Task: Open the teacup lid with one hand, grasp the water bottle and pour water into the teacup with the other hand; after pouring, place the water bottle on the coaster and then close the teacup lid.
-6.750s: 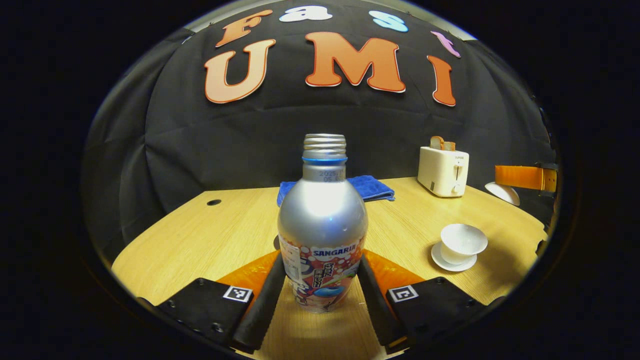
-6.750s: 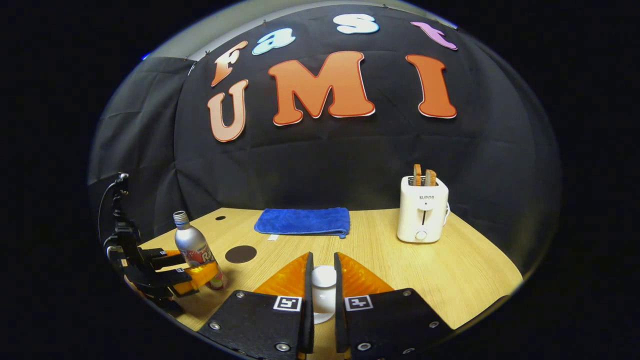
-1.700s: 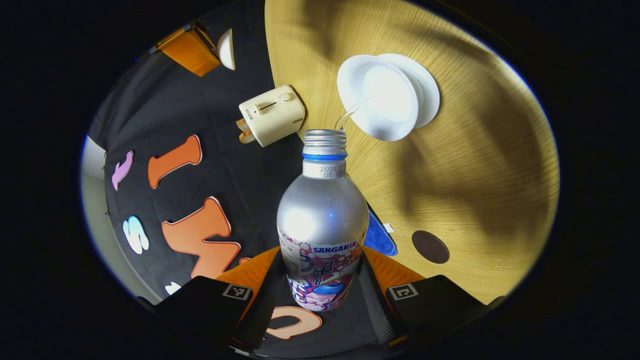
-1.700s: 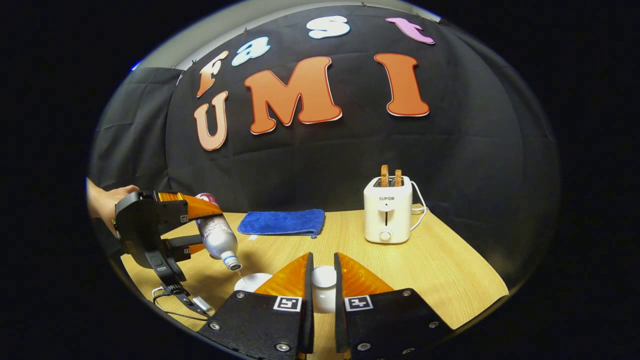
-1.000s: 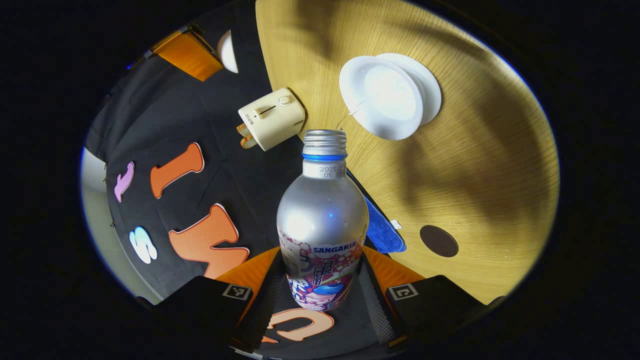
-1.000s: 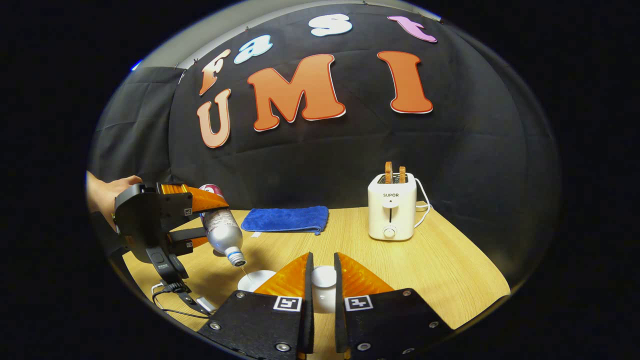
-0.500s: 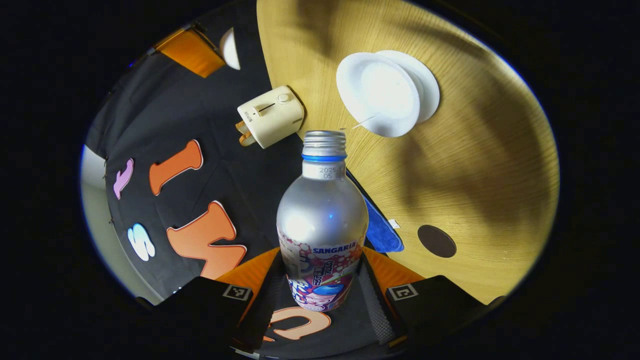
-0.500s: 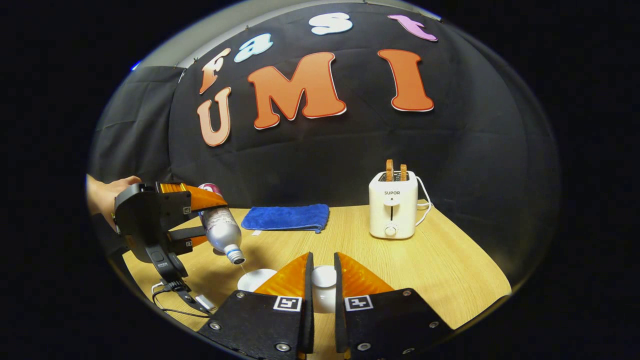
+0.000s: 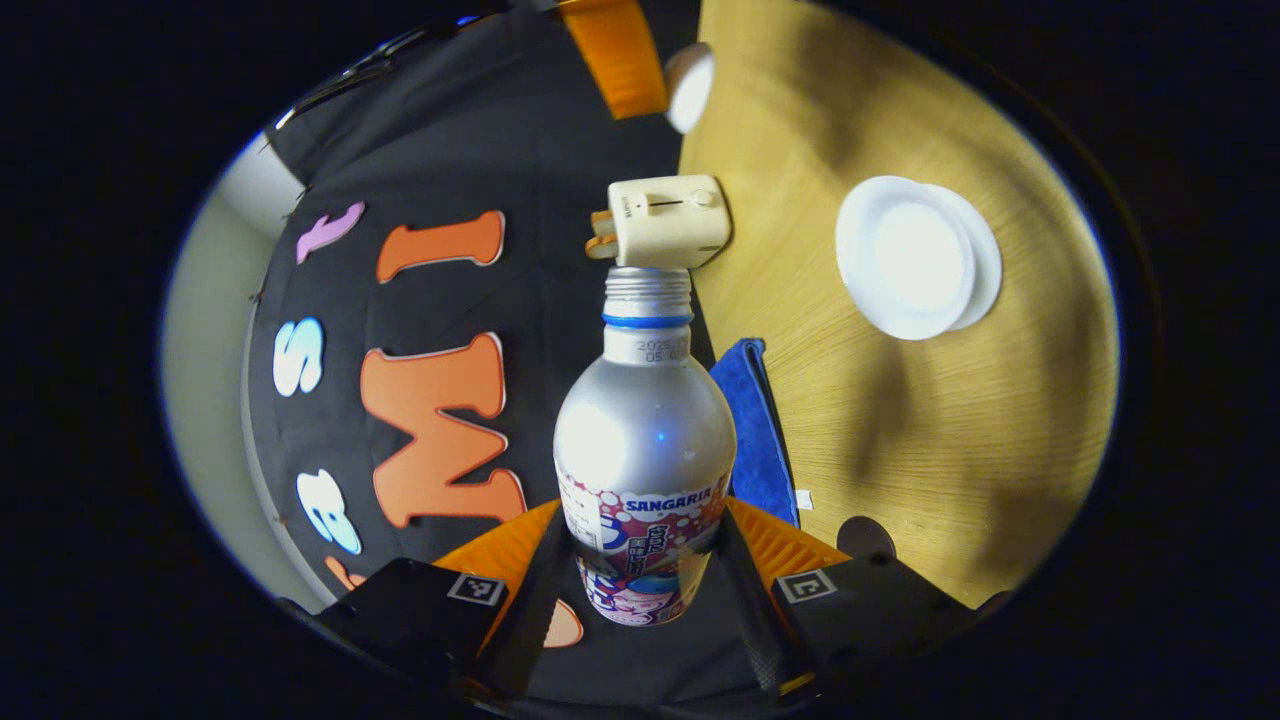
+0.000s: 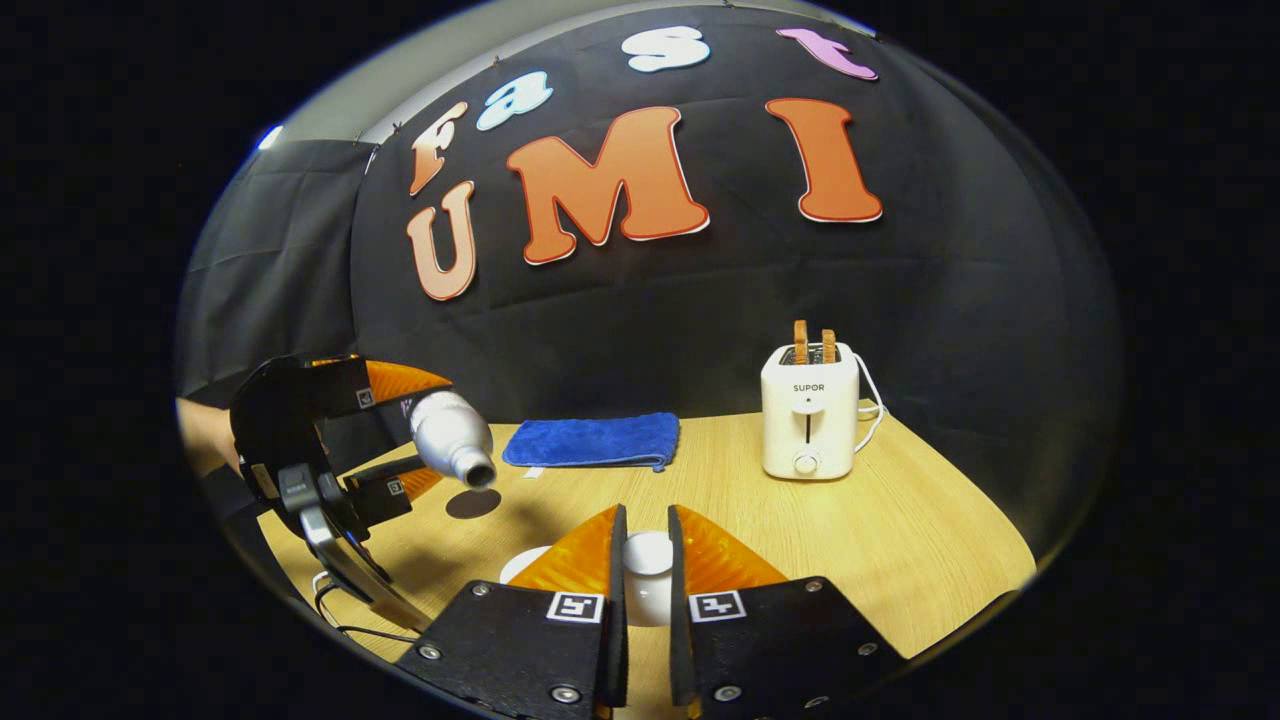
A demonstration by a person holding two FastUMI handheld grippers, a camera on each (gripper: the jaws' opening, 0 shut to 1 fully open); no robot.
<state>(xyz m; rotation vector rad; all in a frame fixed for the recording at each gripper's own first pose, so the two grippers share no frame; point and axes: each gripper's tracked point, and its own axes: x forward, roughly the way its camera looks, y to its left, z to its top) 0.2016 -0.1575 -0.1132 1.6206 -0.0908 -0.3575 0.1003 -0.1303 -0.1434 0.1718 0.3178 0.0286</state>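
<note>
Left gripper [image 9: 640,590] clamps silver aluminium water bottle [image 9: 645,440] low on label band, neck pointing ahead. Smooth, likely slippery; uncapped, so level before lowering. White porcelain teacup [image 9: 905,257] ahead-right, fragile. Right gripper [image 10: 641,590] pinches white lid [image 10: 647,560] by knob. Dark round coaster [image 9: 865,537] beside right finger.

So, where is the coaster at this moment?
In the right gripper view the coaster lies on the table at the left, just below the mouth of the tilted water bottle, in front of the blue cloth.

A white toaster [image 10: 809,425] holding two toast slices [image 10: 811,341] stood on the wooden table [image 10: 900,540], a folded blue towel [image 10: 592,441] lying nearby.
</note>
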